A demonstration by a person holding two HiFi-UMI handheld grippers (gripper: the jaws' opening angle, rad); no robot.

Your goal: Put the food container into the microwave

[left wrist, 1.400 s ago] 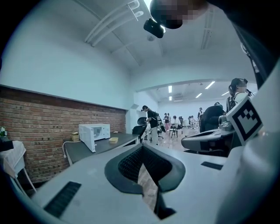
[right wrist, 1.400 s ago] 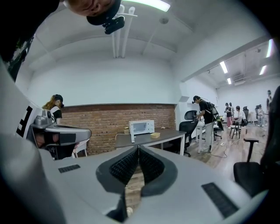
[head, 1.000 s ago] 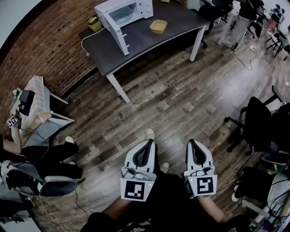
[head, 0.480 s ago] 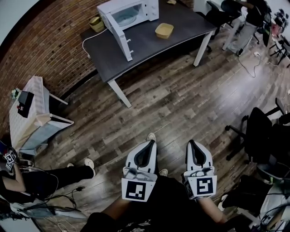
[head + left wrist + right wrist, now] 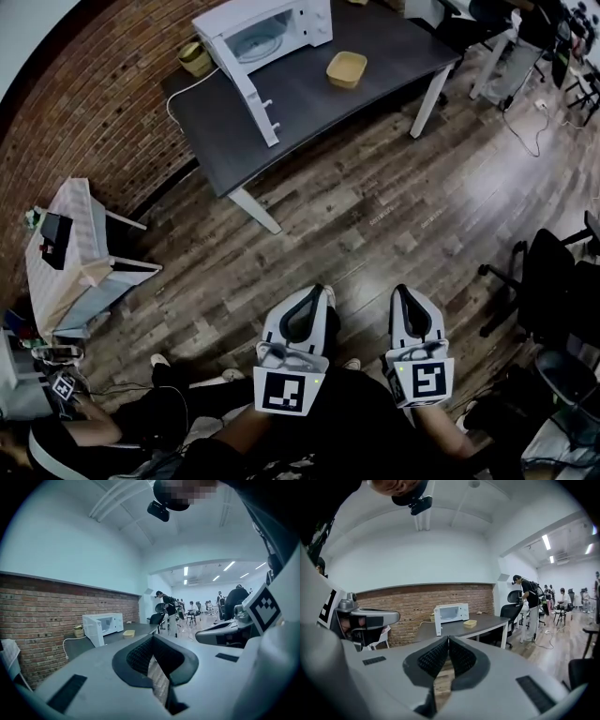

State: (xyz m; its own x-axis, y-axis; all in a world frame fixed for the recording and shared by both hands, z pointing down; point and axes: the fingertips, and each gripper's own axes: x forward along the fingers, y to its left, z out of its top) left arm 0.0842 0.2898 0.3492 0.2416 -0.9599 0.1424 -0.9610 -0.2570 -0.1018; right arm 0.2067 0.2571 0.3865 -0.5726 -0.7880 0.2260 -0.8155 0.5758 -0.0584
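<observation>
Left gripper [image 5: 310, 293] and right gripper [image 5: 403, 291]: both jaw pairs closed together, nothing held. Well ahead on the dark grey table [image 5: 300, 98], the white microwave [image 5: 272, 33] stands with its door open. Just right of it is the shallow yellow plastic food container [image 5: 346, 68], roughly in line between both grippers, neither judged nearer.

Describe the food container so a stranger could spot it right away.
Find the dark table by the brick wall, with a white microwave, door open, on it. The food container is the shallow yellow tub alone on the bare tabletop right of the microwave.
</observation>
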